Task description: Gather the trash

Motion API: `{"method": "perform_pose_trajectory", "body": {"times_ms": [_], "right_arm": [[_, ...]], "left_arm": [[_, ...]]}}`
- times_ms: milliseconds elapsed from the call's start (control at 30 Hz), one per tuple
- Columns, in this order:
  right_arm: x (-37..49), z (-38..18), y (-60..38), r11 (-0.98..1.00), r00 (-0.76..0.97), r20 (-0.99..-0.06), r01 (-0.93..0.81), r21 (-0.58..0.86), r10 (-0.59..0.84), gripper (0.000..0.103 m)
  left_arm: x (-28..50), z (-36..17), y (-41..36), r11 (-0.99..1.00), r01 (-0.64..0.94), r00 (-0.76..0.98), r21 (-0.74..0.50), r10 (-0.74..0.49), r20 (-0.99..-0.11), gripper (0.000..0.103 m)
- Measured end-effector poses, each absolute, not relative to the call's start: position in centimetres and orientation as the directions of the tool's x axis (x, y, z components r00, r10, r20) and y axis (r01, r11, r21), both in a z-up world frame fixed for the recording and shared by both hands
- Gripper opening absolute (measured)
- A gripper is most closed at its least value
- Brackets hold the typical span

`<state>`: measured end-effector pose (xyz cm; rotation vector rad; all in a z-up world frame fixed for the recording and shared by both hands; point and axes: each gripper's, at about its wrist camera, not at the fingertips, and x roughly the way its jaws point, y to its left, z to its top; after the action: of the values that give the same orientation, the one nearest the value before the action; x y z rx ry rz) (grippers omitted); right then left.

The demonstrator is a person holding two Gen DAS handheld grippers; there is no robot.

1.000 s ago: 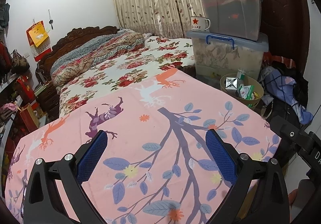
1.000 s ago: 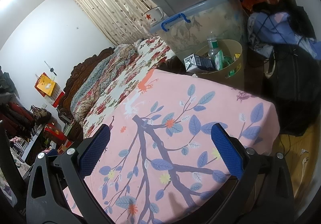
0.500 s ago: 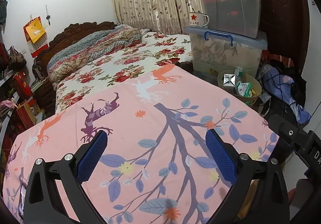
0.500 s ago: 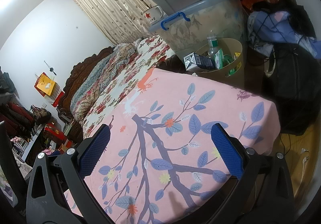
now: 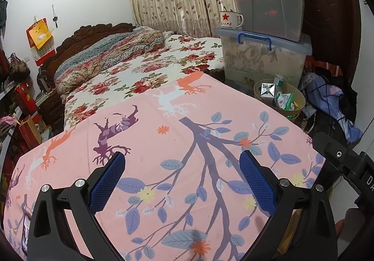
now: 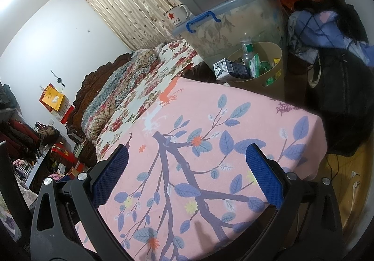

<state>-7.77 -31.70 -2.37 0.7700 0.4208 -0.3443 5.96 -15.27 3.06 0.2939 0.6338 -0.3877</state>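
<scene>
A tan waste bin [image 5: 300,106] [image 6: 279,59] stands on the floor past the far right corner of the table. It holds a grey carton [image 5: 267,92] [image 6: 228,69], a clear bottle [image 6: 247,49] and green wrappers [image 5: 285,100]. My left gripper [image 5: 183,175] is open and empty above the pink tablecloth [image 5: 177,144]. My right gripper [image 6: 188,169] is open and empty above the same cloth [image 6: 210,125]. No loose trash shows on the cloth.
Two stacked clear storage boxes [image 5: 264,55] with a star mug [image 5: 230,19] stand behind the bin. A floral bed [image 5: 145,74] lies beyond the table. Clothes and a dark bag [image 6: 339,102] lie on the floor at right. A phone [image 5: 25,233] lies at the table's left edge.
The left wrist view has drawn back and shifted slightly, so the bed and bin look a little farther. The right view is almost the same. Both grippers stay open.
</scene>
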Motion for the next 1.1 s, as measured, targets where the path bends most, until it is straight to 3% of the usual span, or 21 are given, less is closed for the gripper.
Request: {"method": "perform_pose_trajectory", "body": {"times_ms": [1100], "right_arm": [[-7.65, -2.35, -31.84, 0.669, 0.862, -0.486, 0.447, 0.595, -0.143, 0.099]], "left_arm": [[5.77, 2.28, -15.22, 0.883, 0.447, 0.725, 0.145, -0.263, -0.637, 0.094]]}}
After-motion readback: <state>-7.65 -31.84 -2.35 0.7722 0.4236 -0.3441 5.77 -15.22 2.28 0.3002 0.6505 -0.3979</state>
